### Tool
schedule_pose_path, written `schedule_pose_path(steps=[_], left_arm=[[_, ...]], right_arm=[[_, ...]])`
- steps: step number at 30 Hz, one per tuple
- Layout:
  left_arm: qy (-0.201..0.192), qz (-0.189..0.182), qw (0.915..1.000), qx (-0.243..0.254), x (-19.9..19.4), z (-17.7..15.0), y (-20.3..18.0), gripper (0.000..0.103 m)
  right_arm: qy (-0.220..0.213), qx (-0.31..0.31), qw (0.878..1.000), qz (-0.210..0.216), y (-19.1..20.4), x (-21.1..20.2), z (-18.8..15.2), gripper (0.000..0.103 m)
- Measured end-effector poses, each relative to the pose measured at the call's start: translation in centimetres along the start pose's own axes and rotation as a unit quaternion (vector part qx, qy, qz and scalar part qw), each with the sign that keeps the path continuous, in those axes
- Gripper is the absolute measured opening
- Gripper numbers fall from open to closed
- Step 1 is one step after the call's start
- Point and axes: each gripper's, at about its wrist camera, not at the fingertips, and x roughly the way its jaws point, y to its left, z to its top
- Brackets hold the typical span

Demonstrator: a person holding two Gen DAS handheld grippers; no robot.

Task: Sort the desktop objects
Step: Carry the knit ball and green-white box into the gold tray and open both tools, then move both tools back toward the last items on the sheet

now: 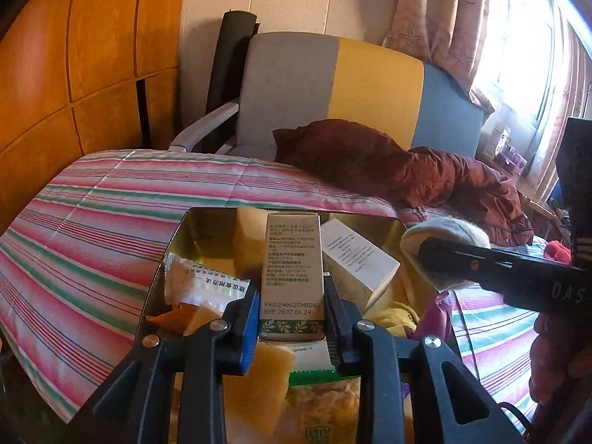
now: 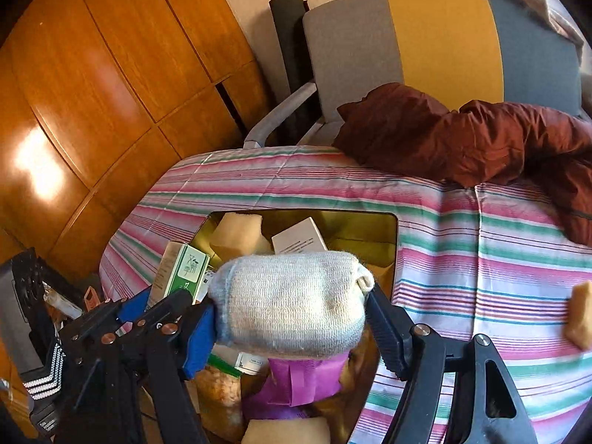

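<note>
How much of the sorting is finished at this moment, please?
Done: a white box and sponges already lie in the gold tin. In hand: left tool grips a green carton; right tool grips a rolled sock. Left: one sponge on the striped cloth.

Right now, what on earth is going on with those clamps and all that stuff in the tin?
A person is sorting clutter with two tools. The left hand-held gripper is shut on a small carton; the right hand-held gripper is shut on a rolled sock. Both hang over a gold tin that holds boxes and sponges.
</note>
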Motion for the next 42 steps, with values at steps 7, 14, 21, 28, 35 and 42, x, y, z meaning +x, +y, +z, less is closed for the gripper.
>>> schedule_pose_path(steps=[7, 14, 21, 28, 35, 42], left_arm=[[0.000, 0.007, 1.0000, -0.004, 0.1, 0.0, 0.2, 0.038], [-0.002, 0.008, 0.9999, -0.009, -0.3, -0.1, 0.4, 0.047], [-0.007, 0.002, 0.9999, -0.014, -0.9, -0.1, 0.4, 0.051], [-0.016, 0.003, 0.9998, -0.011, -1.9, 0.0, 0.3, 0.052], [-0.024, -0.001, 0.9997, -0.002, -2.8, -0.1, -0.4, 0.052], [-0.033, -0.024, 0.9992, -0.001, -3.7, -0.1, -1.1, 0.057]], right_arm=[[0.011, 0.009, 1.000, 0.010, 0.0, 1.0, -0.2, 0.076], [0.021, 0.012, 1.000, 0.014, 0.1, 1.7, -1.1, 0.077], [0.021, 0.022, 0.999, 0.036, 0.0, 1.3, -1.8, 0.083], [0.000, 0.030, 0.998, 0.051, 0.2, -0.6, -1.7, 0.087], [-0.010, 0.026, 0.999, 0.019, -0.6, -2.8, -2.6, 0.089], [-0.015, 0.036, 0.999, -0.017, -2.9, -5.0, -4.4, 0.090]])
